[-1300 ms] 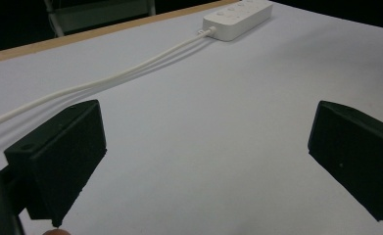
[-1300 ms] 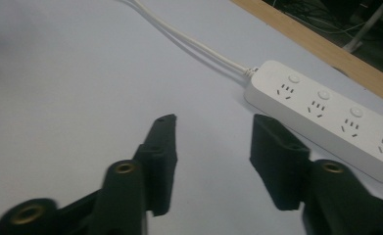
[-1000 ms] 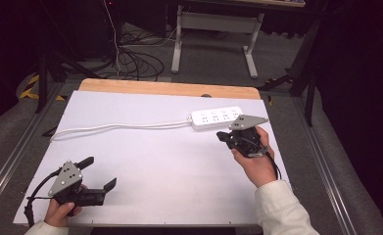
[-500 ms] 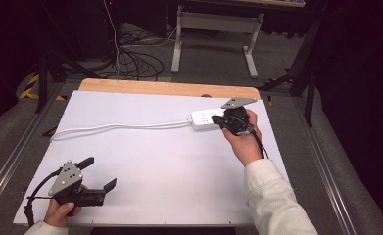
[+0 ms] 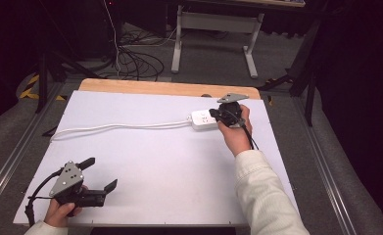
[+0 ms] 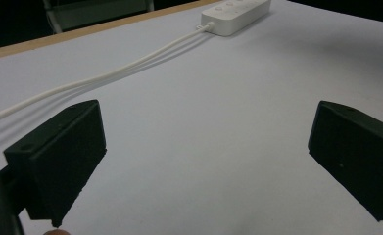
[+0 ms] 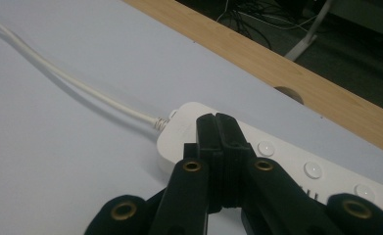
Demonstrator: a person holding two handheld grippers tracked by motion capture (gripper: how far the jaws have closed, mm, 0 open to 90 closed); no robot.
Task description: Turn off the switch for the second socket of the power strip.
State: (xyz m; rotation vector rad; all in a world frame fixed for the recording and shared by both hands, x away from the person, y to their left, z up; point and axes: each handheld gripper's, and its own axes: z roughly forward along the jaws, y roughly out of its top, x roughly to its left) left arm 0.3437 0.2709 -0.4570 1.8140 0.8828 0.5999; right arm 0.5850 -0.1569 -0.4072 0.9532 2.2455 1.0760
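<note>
In the high view, a long white plastic power strip (image 5: 202, 119) lay on the white tabletop (image 5: 169, 161) at about two o'clock, near the far wooden edge. Its white cord (image 5: 115, 127) ran off toward nine o'clock. The right hand-held gripper (image 5: 217, 113) was on top of the strip's far end. The left hand-held gripper (image 5: 100, 175) sat low at seven o'clock, well apart from the strip.

In the left gripper view, the two black jaws stood wide apart with nothing between them. The power strip (image 6: 238, 11) was far off at one o'clock.

In the right gripper view, the right hand-held gripper (image 7: 216, 128) had its jaws pressed tight together, holding nothing. The closed tip rested over the power strip (image 7: 277, 161), close to a row of round white buttons (image 7: 265, 148). It looked like the tip was about to push a button. I think the reaching was done and the pushing was left.

There were no boxes or bowls to see.
</note>
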